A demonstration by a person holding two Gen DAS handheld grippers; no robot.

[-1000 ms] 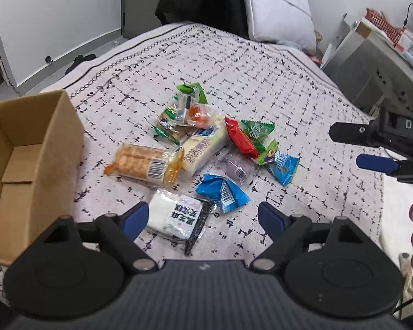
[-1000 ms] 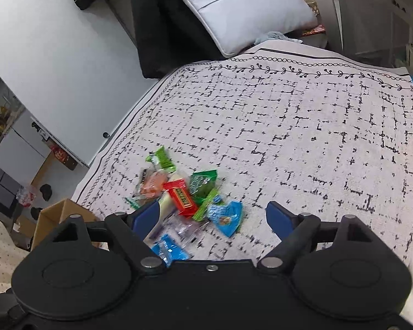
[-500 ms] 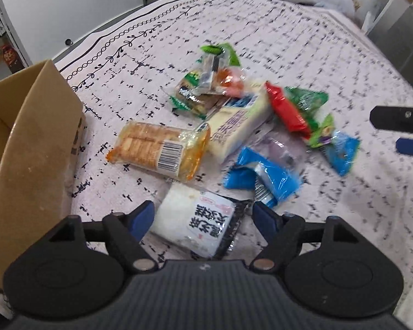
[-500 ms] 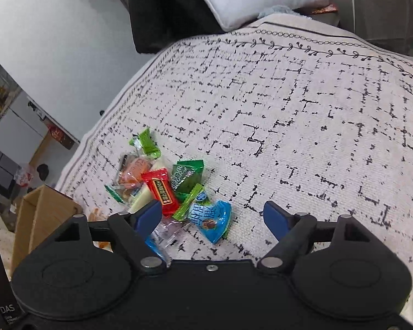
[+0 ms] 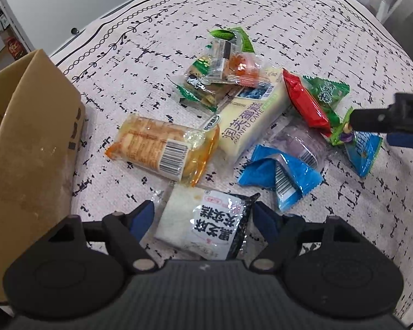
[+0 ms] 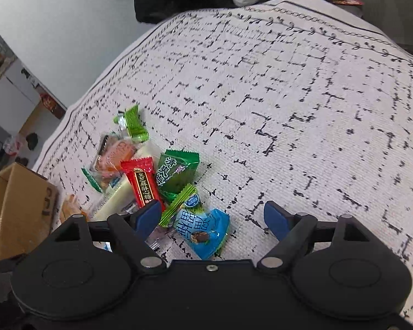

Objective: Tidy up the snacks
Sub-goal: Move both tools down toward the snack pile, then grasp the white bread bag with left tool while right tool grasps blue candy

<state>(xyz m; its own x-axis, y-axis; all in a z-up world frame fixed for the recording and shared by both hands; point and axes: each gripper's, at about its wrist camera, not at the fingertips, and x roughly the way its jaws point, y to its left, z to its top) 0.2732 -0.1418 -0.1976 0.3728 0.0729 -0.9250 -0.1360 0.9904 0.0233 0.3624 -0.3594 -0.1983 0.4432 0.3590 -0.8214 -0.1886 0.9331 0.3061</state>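
Snacks [image 5: 242, 126] scattered, left fingers [image 5: 143, 214] closing around white packet [image 5: 203, 222], right fingers [image 6: 275, 217] spread, empty.

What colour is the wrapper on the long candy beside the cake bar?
Red, clearest in the left wrist view.

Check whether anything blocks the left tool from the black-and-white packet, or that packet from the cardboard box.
Nothing visible does. The left tool already has its open fingers either side of the black-and-white packet, jaws just closing. Between the packet and the cardboard box lies only bare bedspread; the orange cracker pack sits farther back.
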